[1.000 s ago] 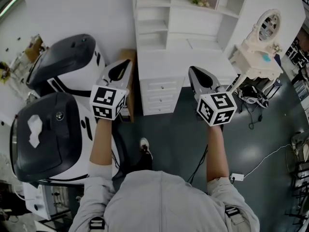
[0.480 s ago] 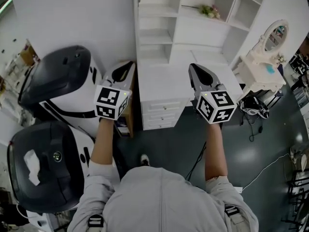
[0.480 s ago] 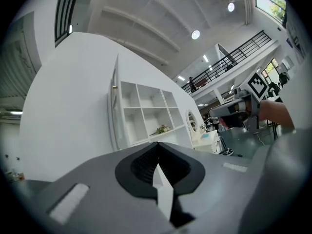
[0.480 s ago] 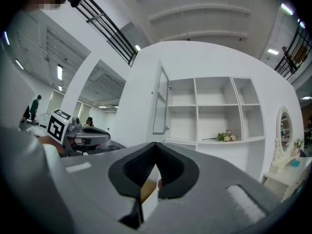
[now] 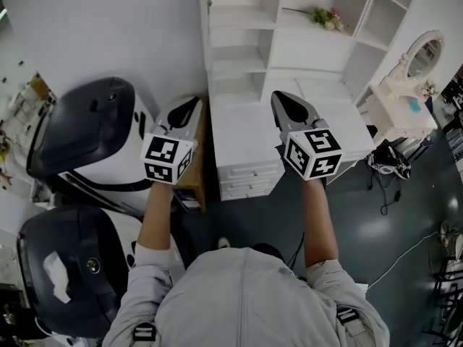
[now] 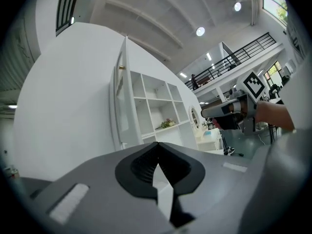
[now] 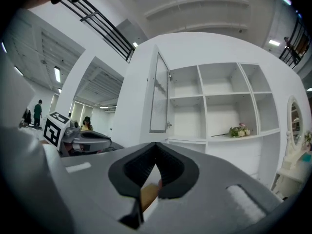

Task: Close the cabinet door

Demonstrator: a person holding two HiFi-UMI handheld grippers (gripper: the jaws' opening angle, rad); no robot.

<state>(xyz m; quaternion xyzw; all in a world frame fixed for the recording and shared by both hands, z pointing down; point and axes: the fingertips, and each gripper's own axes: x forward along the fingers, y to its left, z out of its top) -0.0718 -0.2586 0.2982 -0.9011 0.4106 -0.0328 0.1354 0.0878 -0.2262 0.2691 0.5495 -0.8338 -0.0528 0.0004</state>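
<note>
A white cabinet (image 5: 249, 63) with open shelves stands ahead, above a desk top and drawers (image 5: 249, 181). Its glass door (image 7: 158, 94) at the upper left stands swung open and shows as a thin panel (image 6: 119, 99) in the left gripper view. My left gripper (image 5: 187, 108) is level in front of the cabinet's left edge, with its jaws together (image 6: 157, 147) and nothing in them. My right gripper (image 5: 283, 101) hovers over the desk top, also shut (image 7: 156, 147) and empty. Neither touches the door.
Two large black-and-white machines (image 5: 83, 132) (image 5: 65, 266) crowd the left side. A narrow wooden stand (image 5: 195, 172) sits between them and the drawers. A white dressing table with an oval mirror (image 5: 405, 100) stands at right. Flowers (image 5: 327, 16) lie on a shelf. Cables (image 5: 405, 251) trail on the dark floor.
The person has stepped closer to the cabinet. Both grippers have moved forward with it, the right one now over the desk top. Both stay shut.
</note>
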